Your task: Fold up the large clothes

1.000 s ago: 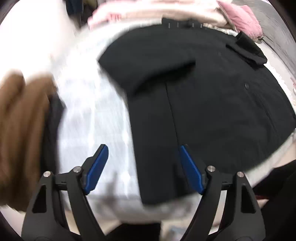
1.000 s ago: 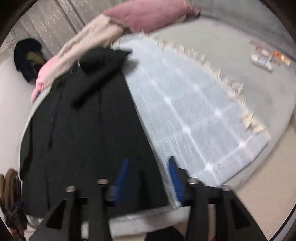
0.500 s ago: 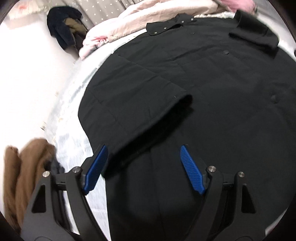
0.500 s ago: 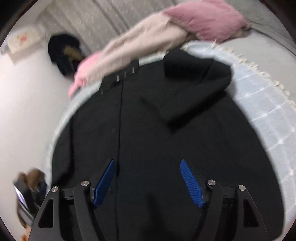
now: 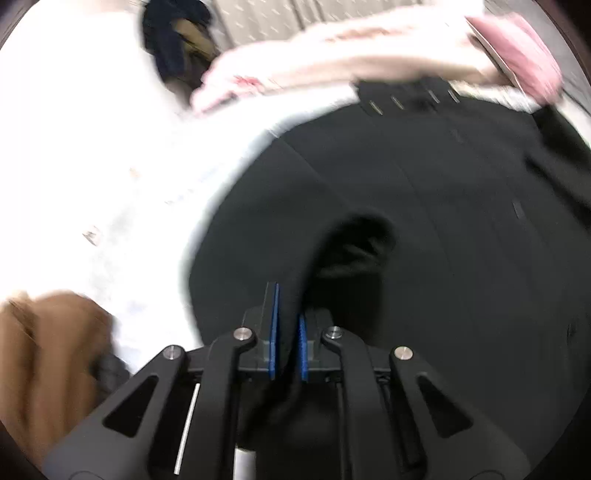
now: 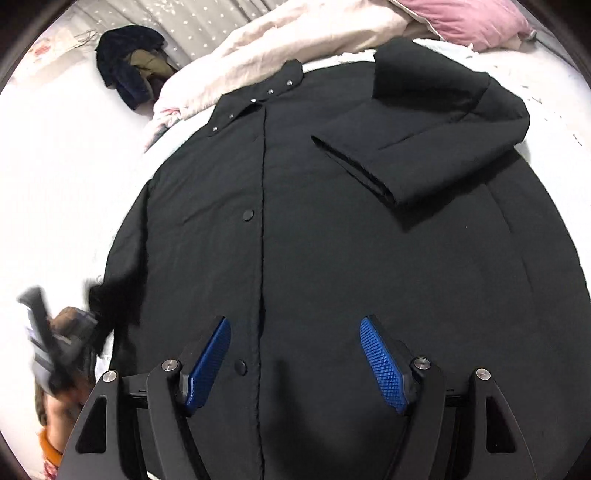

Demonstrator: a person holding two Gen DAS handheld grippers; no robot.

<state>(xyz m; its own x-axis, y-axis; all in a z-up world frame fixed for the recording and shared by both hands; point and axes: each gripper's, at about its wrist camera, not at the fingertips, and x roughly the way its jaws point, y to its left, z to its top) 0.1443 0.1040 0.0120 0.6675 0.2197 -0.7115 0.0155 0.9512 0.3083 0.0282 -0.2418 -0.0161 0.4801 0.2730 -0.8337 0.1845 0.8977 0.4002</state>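
Black linkage-arm tool [image 6: 295, 354] with ribbed blue pads [image 6: 382, 363], silver screws

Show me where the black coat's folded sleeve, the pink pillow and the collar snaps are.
folded sleeve [image 6: 417, 155], right wrist view, mid-sleeve.
pink pillow [image 6: 469, 18], right wrist view, its face.
collar snaps [image 6: 271, 91], right wrist view, a middle snap.

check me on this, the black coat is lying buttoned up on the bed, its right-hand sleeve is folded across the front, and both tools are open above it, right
Not quite: only the right tool is open, over the black coat. The left tool is shut on a fold of the coat's fabric, as the left wrist view shows. The rest holds: the coat lies buttoned up on the bed with its sleeve folded across the front.
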